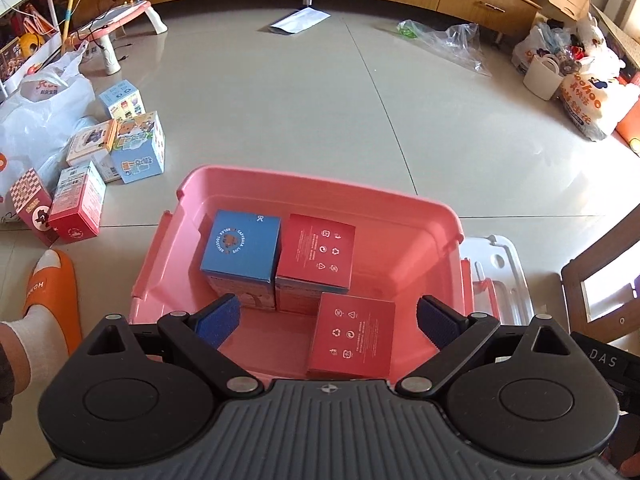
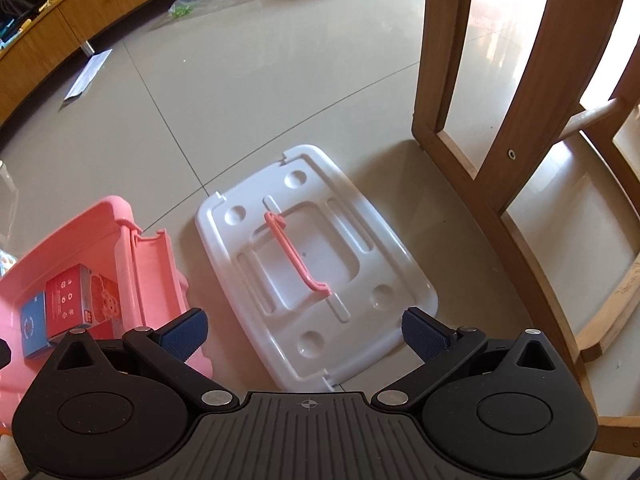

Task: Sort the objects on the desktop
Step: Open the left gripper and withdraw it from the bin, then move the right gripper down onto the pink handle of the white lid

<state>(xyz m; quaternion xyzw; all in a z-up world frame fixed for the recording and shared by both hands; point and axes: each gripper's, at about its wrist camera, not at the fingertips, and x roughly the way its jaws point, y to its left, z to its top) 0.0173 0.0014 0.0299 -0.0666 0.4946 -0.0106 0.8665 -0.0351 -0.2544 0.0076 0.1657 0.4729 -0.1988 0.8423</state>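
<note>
**Both grippers wide over bin and lid**

The left gripper [image 1: 326,322] hangs with fingers spread wide and nothing between them, above the pink bin [image 1: 400,204] on the floor. Inside sit a near red box [image 1: 352,336], a second red box [image 1: 316,258] and a blue box [image 1: 240,246]. The right gripper [image 2: 304,334], equally wide and unloaded, hovers over the white lid [image 2: 360,216] beside the bin. Farther left, more small boxes [image 1: 138,146] cluster on the floor.

Open right claw [image 2: 304,330] over white lid [image 2: 316,264]
</note>
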